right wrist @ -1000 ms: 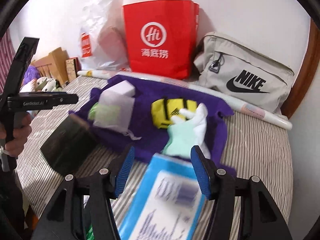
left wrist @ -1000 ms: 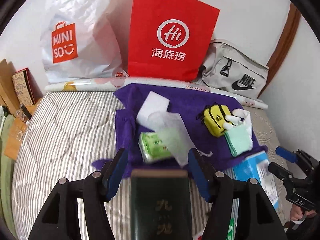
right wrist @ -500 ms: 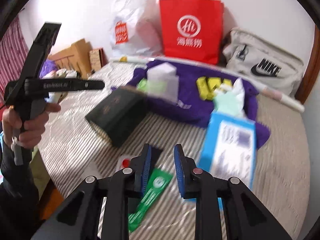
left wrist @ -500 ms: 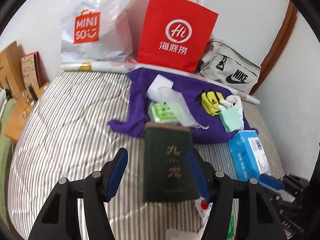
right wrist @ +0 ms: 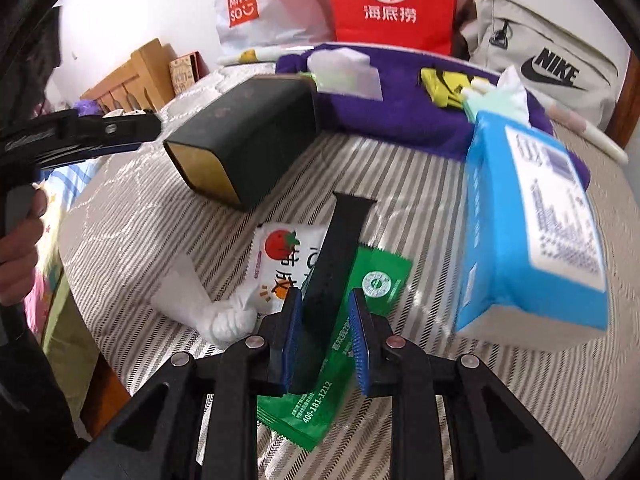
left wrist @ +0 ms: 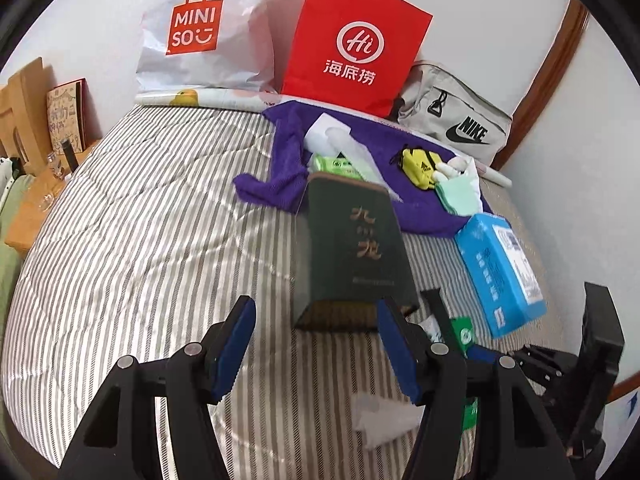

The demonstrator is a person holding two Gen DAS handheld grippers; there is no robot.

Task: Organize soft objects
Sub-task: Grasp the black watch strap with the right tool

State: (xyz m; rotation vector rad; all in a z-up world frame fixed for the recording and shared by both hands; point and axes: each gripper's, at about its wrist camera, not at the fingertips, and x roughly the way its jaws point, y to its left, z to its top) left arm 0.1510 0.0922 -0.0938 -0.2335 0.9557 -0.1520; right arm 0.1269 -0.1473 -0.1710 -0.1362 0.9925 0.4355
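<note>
**Item: black strap** (right wrist: 340, 248). It lies in the right gripper (right wrist: 324, 308), rising toward 12 o'clock over the sachets on the bed (left wrist: 140, 240).
- Jaws: narrow, and by the look of it pinching the near end of the strap.
- Handling, judged: light and flat, stiffer than cloth because it holds its line. The free end will probably swing. A hold nearer the middle would steady it.

**Item: green sachet** (right wrist: 376, 280) and **tomato-print sachet** (right wrist: 280, 256). Both lie flat under the strap, at 1 and 11 o'clock of the right jaws.
- Handling, judged: thin, glossy film that is likely slippery. Best taken by an edge seam, since the faces offer no bulk.

**Item: white tissue wad** (right wrist: 188, 292). It sits at 10 o'clock, just beside the tomato-print sachet.
- Handling, judged: very light and crushable, so any grip will do.

**Item: blue tissue pack** (right wrist: 532, 232). It lies at 2 o'clock, its far end at the edge of the purple towel (right wrist: 400, 116).
- Handling, judged: soft and bulky, and it yields to pressure. Best gripped across a narrow end.

**Item: dark green box** (right wrist: 256, 136). It lies on its side at 12 o'clock of the left gripper (left wrist: 314, 308).
- Jaws: spread wide and holding nothing.
- Handling, judged: rigid, so not a soft item.

**On the towel:** a yellow pouch (left wrist: 418, 164) and a mint cloth (left wrist: 456, 192), touching.
</note>
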